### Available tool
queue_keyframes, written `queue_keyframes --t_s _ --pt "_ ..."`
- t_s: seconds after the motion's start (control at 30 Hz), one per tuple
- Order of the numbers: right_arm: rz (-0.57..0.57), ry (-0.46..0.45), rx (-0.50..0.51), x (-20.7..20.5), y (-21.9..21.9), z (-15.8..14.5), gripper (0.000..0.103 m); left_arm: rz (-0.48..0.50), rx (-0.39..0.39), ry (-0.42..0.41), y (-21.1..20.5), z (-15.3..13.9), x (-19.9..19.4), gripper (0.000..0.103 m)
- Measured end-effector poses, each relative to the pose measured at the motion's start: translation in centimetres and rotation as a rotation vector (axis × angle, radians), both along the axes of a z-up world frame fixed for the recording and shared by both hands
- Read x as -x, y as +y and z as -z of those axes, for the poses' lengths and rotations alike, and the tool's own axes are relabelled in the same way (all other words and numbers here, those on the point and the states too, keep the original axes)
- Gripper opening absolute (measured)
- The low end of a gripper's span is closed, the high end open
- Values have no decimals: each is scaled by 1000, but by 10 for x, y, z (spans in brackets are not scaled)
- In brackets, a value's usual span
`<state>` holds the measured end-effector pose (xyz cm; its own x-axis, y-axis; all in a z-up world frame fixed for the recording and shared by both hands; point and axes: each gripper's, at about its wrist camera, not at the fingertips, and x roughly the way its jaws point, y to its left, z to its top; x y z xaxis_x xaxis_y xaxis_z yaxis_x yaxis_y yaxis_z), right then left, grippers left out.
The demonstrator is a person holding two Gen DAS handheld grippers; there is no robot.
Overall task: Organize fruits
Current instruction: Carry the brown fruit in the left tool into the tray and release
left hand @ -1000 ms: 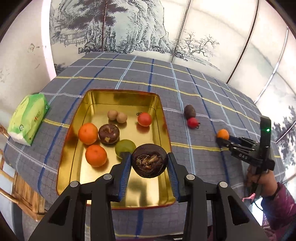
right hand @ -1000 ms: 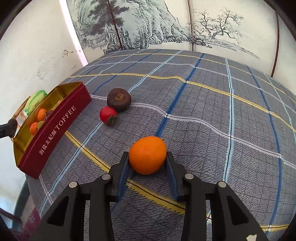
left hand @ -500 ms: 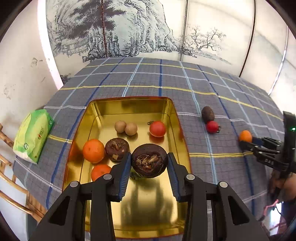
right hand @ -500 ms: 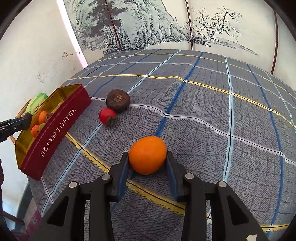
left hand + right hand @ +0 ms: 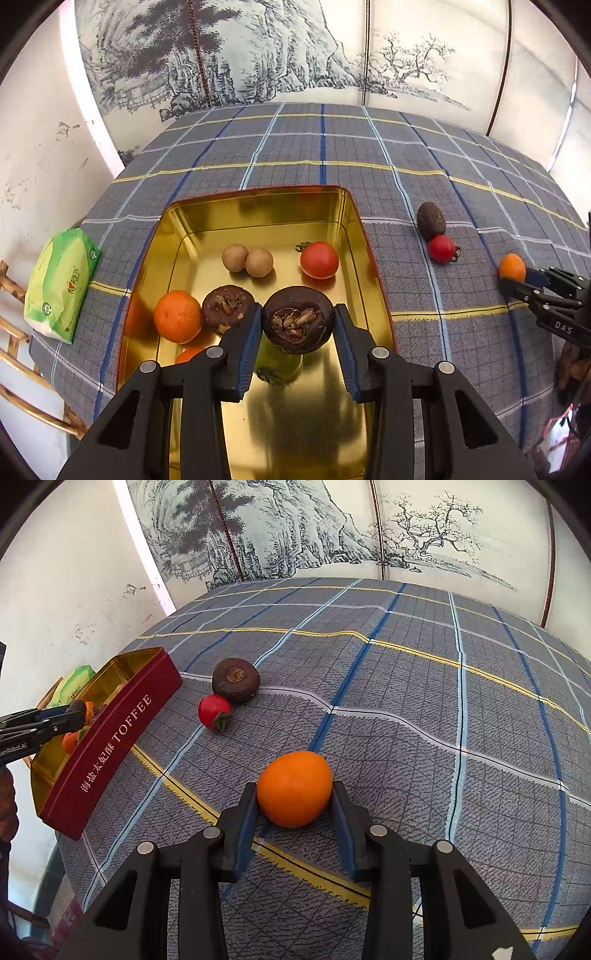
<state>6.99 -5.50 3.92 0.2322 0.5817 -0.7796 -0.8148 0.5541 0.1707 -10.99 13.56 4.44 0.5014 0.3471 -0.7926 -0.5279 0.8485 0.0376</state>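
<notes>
Left gripper clamped on dark mangosteen, now farther in over gold tin, green fruit slipped beneath. Right gripper unmoved, gripping orange on plaid cloth; tomato at ten o'clock.

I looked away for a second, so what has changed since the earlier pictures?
The left hand-held gripper, shut on the dark mangosteen, has carried it farther in over the gold tin. The right hand-held gripper stayed put, clamped on the orange; the fruit on the cloth has not moved.
</notes>
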Motion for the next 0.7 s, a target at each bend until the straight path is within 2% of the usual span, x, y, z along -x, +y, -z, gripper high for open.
queue_keyframes --t_s 0.7 --pt "-1 4 -1 0 0 0 36 -16 -23 35 7 10 -6 40"
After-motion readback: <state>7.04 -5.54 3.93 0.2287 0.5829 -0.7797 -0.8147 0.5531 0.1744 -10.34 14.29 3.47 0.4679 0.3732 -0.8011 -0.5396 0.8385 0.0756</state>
